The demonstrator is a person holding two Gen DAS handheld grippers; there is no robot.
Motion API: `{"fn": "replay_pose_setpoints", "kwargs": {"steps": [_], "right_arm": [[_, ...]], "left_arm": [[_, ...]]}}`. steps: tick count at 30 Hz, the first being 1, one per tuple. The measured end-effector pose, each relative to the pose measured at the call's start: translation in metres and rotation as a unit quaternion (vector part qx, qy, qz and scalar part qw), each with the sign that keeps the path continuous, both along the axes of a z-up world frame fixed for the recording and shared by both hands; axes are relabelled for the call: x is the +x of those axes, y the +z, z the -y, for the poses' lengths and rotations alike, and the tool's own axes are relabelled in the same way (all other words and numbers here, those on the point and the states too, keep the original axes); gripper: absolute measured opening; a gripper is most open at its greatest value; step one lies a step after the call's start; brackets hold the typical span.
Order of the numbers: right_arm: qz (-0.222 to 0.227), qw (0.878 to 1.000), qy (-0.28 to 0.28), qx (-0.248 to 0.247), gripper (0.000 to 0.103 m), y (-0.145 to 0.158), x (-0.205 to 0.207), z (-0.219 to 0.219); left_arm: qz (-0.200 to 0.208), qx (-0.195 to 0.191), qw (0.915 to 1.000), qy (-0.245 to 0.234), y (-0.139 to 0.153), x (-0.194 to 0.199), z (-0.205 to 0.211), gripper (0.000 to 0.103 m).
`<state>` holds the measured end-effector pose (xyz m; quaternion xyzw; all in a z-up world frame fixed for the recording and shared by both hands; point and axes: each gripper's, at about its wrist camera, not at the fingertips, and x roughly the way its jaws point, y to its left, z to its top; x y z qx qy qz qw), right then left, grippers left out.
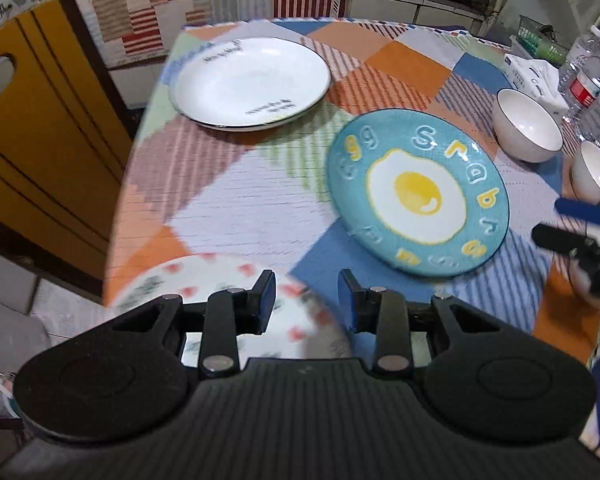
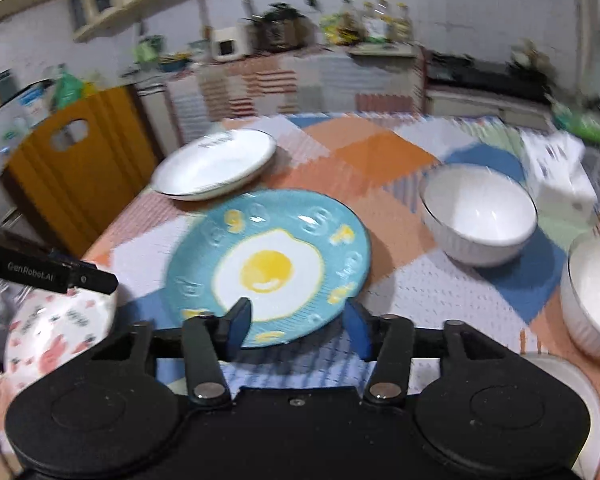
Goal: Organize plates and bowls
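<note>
Right gripper (image 2: 298,328) gapes over teal fried-egg plate (image 2: 268,264).

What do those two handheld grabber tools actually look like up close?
Both the left gripper and the right gripper are matte black plastic, with ribbed bodies, round side discs, silver pivot pins and blue pads on the fingers. White "GenRobot.AI" lettering marks the left one's side.

left gripper (image 1: 308,300): jaws apart, holding nothing | right gripper (image 2: 298,330): jaws apart, holding nothing
</note>
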<state>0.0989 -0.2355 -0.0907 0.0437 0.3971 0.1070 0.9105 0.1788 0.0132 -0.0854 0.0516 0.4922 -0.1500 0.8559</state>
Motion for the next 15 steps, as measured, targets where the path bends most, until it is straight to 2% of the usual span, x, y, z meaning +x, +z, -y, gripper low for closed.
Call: {"fn": "replay_pose_setpoints", "kwargs": {"steps": [2, 5, 9, 13, 15], "right_arm": [[0.014, 1.000, 0.028, -0.007, 0.072, 0.013, -0.004, -0.006], [0.037, 0.997, 0.060, -0.010, 0.075, 0.029, -0.009, -0.020], [0.073, 0.992, 0.100, -0.002, 0.088, 0.042, -0.016, -0.041], [0.122, 0.986, 0.116, -0.005, 0.095, 0.045, -0.019, -0.064], [0.109, 0.985, 0.137, -0.007, 0.095, 0.042, -0.012, -0.076]], "left_arm": [[0.005, 0.011, 0.9999, -0.011, 0.009, -0.010, -0.017, 0.033], [0.011, 0.033, 0.9992, -0.019, 0.018, -0.024, -0.042, 0.033], [-0.006, 0.030, 0.9995, -0.010, 0.019, -0.031, -0.073, 0.034], [-0.003, 0.032, 0.9995, -0.008, 0.012, -0.037, -0.100, 0.050], [-0.007, 0.032, 0.9994, -0.009, 0.006, -0.040, -0.110, 0.050]]}}
